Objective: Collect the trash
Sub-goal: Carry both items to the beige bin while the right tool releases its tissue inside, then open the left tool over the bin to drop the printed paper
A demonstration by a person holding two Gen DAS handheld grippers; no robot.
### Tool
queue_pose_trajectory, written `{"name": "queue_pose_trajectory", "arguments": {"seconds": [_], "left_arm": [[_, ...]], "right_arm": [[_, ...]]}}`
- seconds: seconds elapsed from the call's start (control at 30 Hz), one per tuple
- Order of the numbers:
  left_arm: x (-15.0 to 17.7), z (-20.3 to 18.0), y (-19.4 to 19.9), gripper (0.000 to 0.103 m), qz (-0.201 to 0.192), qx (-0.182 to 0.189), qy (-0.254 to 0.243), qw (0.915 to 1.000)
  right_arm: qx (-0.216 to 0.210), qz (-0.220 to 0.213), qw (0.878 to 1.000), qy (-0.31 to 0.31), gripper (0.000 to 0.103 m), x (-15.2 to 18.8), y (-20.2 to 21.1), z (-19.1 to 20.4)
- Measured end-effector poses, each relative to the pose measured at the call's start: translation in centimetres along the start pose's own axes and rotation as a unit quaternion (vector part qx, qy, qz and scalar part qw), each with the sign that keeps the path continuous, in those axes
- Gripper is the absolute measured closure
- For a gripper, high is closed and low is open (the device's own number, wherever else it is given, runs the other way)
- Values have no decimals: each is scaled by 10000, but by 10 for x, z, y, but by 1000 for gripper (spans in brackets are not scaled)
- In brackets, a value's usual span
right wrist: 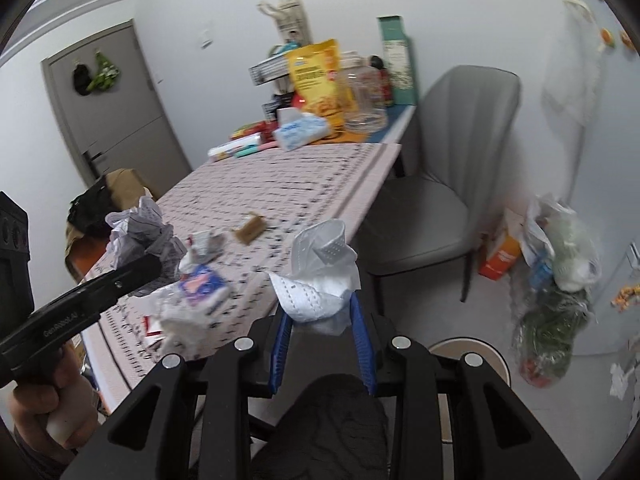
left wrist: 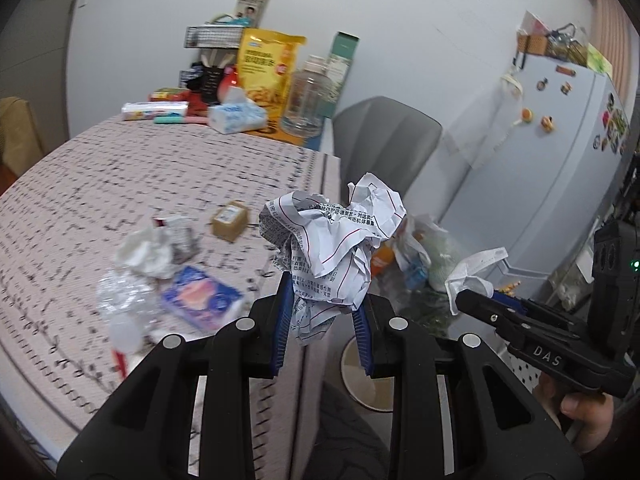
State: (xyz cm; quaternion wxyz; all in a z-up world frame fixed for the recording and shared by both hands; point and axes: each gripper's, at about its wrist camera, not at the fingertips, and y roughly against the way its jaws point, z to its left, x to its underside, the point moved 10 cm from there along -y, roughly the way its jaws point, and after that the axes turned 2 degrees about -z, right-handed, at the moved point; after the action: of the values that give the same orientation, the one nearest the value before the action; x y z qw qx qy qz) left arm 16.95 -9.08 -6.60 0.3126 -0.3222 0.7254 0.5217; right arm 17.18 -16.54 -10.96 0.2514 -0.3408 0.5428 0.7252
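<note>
My left gripper (left wrist: 322,300) is shut on a crumpled printed paper (left wrist: 332,240), held up past the table's near corner. My right gripper (right wrist: 320,308) is shut on a white face mask (right wrist: 320,280), also in the air beside the table edge. Each wrist view shows the other gripper: the right gripper (left wrist: 480,304) with the mask (left wrist: 472,276), and the left gripper (right wrist: 152,266) with the paper (right wrist: 136,228). On the patterned tablecloth (left wrist: 120,176) lie a crumpled tissue (left wrist: 146,252), a small cardboard box (left wrist: 229,220), a blue and pink packet (left wrist: 202,298) and clear plastic (left wrist: 120,296).
A round beige bin (right wrist: 480,350) stands on the floor below the grippers. A grey chair (right wrist: 440,184) sits at the table's right side. Plastic bags of groceries (right wrist: 556,272) lie by the white fridge (left wrist: 540,168). A yellow bag (left wrist: 266,68), a jar and tissue packs crowd the table's far end.
</note>
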Motion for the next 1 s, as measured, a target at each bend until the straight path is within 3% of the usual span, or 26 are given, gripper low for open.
{"name": "queue_pose_trajectory", "arguments": {"seconds": [0.3, 0.63, 0.73, 0.8, 1.0], "left_arm": [[12, -41, -58, 75, 503, 225, -118, 9984], [39, -89, -125, 75, 1195, 392, -403, 9912], [47, -104, -141, 75, 1336, 436, -540, 9886], [58, -112, -153, 75, 1525, 416, -605, 9856], [81, -141, -181, 75, 1875, 429, -763, 9784]], "right_arm": [[330, 196, 9975, -593, 73, 25, -21, -74], [647, 380, 9851, -1549, 72, 63, -57, -171], [519, 378, 9815, -1804, 65, 69, -69, -194], [539, 253, 9797, -1912, 42, 71, -69, -212], [634, 199, 9725, -2233, 36, 84, -53, -256]]}}
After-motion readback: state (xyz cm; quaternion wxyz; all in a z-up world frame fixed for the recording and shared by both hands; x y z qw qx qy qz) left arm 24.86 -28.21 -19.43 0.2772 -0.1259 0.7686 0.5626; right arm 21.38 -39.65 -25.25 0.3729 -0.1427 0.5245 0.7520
